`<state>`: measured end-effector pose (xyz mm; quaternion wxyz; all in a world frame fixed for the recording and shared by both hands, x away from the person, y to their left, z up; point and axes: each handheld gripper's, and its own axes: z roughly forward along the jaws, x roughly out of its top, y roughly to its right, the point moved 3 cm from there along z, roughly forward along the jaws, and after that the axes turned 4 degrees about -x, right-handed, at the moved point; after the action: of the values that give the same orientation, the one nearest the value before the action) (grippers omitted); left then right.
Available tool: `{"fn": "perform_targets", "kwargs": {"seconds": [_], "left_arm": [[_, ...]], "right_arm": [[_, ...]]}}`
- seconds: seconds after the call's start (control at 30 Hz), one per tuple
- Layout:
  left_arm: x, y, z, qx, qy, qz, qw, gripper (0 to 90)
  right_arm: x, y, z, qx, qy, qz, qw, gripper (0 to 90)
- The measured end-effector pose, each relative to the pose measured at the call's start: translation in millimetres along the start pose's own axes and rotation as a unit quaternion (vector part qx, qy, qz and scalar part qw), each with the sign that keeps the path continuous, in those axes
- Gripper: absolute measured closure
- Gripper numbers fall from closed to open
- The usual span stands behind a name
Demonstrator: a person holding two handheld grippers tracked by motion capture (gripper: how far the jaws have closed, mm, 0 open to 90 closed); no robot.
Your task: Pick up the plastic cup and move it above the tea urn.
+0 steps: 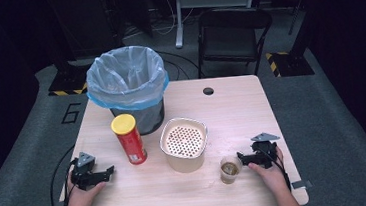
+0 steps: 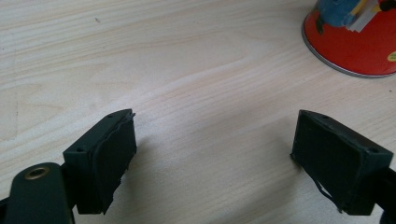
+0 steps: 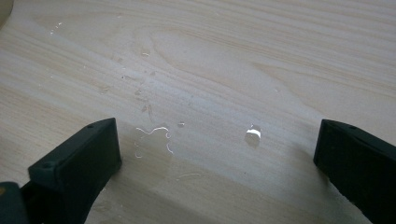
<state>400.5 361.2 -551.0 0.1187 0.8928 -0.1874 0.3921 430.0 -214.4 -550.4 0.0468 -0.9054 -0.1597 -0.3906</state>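
A person is resting a claw in each hand on a pale wooden table (image 1: 231, 109), both with jaws standing wide and nothing between them. The left claw (image 1: 108, 173) is sitting near the table's front left corner, pointing towards a red snack tube (image 1: 129, 139) with a yellow lid that is standing upright just ahead of it; in the left gripper view the tube's red base and metal rim are showing at the upper right, clear of the jaws. The right claw (image 1: 242, 159) is lying at the front right, its tips just beside a small clear plastic cup (image 1: 230, 169) that is holding a brownish liquid with dark bits in it. In the right gripper view, small water droplets (image 3: 252, 134) are glinting on the bare wood between the open jaws. At the middle of the table a cream container (image 1: 184, 144) is carrying a perforated strainer insert, its holes showing nothing inside. Behind the tube, a black waste bin (image 1: 127, 82) lined with a pale blue bag is standing at the rear left, the bag's inside looking empty
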Motion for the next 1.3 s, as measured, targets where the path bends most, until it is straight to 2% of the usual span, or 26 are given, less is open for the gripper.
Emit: {"fn": "perform_targets", "kwargs": {"seconds": [0.33,0.43,0.6,0.77,0.83,0.93,0.97,1.0,1.03,1.07,1.1,1.13,1.23,1.27,1.3], "left_arm": [[0.0,0.5,0.6,0.004,0.005,-0.005,1.0,13.8],[-0.8,0.8,-1.8,0.005,-0.003,0.0,1.0,13.9],[-1.4,1.9,-1.5,0.006,-0.001,-0.005,1.0,13.8],[-1.1,1.9,-1.1,0.01,0.003,-0.006,0.9999,13.8],[-1.3,2.3,-1.4,0.008,-0.001,-0.008,0.9999,13.9],[-1.2,2.2,-1.4,0.009,-0.001,-0.006,0.9999,13.8],[-1.2,2.3,-1.3,0.008,-0.001,-0.007,0.9999,13.8],[-1.2,2.3,-1.3,0.008,-0.001,-0.007,0.9999,13.8],[-1.2,2.2,-1.4,0.009,-0.001,-0.006,0.9999,13.8],[-1.2,2.2,-1.4,0.009,-0.001,-0.006,0.9999,13.8],[-1.2,2.3,-1.4,0.009,-0.001,-0.006,0.9999,13.8],[-1.2,2.5,-1.3,0.008,0.0,-0.007,0.9999,13.8],[-1.3,2.7,-1.2,0.008,0.0,-0.008,0.9999,13.7],[-1.3,2.7,-1.2,0.008,0.0,-0.008,0.9999,13.8],[-1.2,2.7,-1.1,0.008,0.0,-0.008,0.9999,13.8]], "right_arm": [[-0.1,0.0,-0.3,0.0,-0.001,0.002,1.0,0.2],[-0.2,0.1,-0.4,0.0,0.0,0.002,1.0,0.3],[-0.2,0.0,-0.4,0.0,0.0,0.002,1.0,0.3],[-0.6,1.7,-1.5,-0.005,0.003,0.002,1.0,4.4],[-1.0,1.9,-2.9,-0.011,0.01,0.018,0.9997,8.0],[-0.4,2.7,-2.8,-0.011,0.009,0.013,0.9998,10.8],[2.2,6.4,-6.2,-0.016,0.001,0.017,0.9997,26.4],[3.4,8.1,-7.7,-0.018,-0.004,0.022,0.9996,33.5],[4.7,10.9,-9.7,-0.019,-0.011,0.03,0.9993,39.7],[4.7,10.9,-9.7,-0.019,-0.011,0.03,0.9993,39.7],[9.6,16.2,-14.8,-0.015,-0.023,0.054,0.9982,45.7],[12.6,17.2,-17.8,-0.015,-0.02,0.052,0.9983,47.0],[35.8,12.5,-37.0,-0.012,0.007,0.022,0.9997,46.8],[35.8,12.5,-37.0,-0.012,0.007,0.022,0.9997,46.8],[53.1,6.2,-48.6,0.0,0.018,-0.002,0.9998,46.4]]}}
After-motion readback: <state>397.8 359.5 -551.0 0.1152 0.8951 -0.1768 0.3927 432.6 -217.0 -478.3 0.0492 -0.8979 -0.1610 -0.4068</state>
